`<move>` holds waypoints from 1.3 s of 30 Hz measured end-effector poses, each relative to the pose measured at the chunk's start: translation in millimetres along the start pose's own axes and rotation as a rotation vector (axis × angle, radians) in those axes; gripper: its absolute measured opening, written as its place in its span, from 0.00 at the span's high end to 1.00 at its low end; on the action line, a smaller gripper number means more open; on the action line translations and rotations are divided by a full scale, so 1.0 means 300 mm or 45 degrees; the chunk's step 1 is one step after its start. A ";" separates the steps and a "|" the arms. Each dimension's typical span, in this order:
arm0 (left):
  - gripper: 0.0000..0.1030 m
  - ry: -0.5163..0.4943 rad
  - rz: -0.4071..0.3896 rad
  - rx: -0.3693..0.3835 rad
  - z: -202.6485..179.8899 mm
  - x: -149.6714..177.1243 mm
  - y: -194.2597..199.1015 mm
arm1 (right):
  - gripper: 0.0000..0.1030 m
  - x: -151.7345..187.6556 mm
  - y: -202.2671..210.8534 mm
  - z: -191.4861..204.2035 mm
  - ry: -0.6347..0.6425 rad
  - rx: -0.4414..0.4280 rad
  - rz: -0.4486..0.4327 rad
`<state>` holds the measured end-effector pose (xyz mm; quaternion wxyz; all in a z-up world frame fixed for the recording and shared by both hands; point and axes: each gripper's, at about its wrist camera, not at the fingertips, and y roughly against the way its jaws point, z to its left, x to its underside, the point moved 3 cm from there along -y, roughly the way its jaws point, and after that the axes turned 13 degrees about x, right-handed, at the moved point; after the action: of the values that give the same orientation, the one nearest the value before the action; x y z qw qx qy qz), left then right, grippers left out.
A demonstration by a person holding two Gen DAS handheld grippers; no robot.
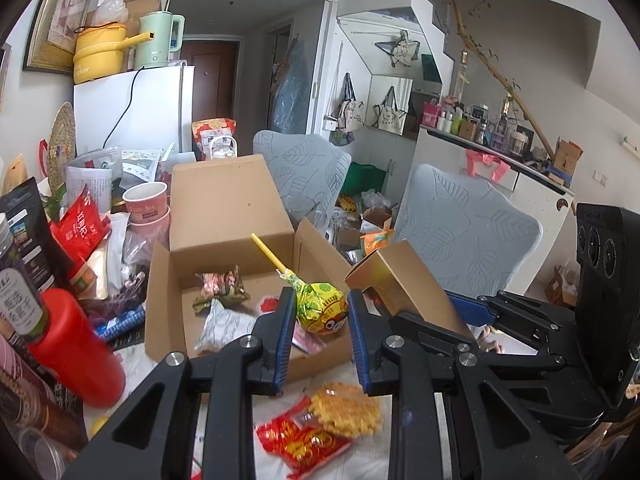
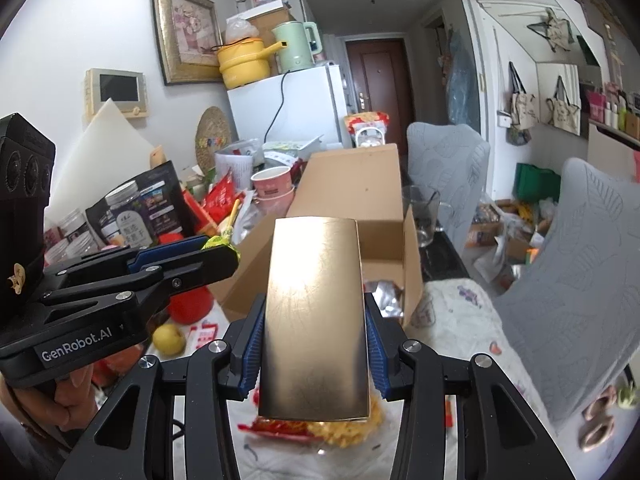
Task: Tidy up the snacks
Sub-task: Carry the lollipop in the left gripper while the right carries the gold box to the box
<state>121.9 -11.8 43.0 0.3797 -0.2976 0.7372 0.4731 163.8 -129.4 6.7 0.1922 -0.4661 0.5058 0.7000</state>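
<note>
A red bottle [image 1: 76, 356] stands at far left on the cluttered table beside an open cardboard box [image 1: 224, 216] already holding wrapped snacks [image 1: 220, 288]. The left gripper [image 1: 320, 312] pinches a yellow-wrapped lollipop [image 1: 320, 304] above the box's front edge, over a red snack packet [image 1: 304, 440]. To the right, the right gripper [image 2: 316, 344] is clamped on a gold box [image 2: 316, 312], held clear of the table

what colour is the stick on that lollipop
Yellow. The lollipop has a yellow stick, clearest in the left wrist view.
</note>
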 end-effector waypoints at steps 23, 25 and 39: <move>0.75 0.052 -0.072 -0.086 0.216 -0.195 -0.191 | 0.58 -0.225 -0.286 -0.031 0.027 0.034 -0.047; 0.75 0.044 -0.065 -0.099 0.238 -0.204 -0.218 | 0.58 -0.240 -0.322 -0.036 0.018 0.037 -0.039; 0.75 0.114 0.026 -0.188 0.416 -0.202 -0.406 | 0.58 -0.261 -0.568 -0.022 0.039 0.048 0.084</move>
<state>286.2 62.7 3.5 0.3185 -0.3381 0.7194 0.5164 331.6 -48.7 -17.5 0.1702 -0.4561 0.5369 0.6890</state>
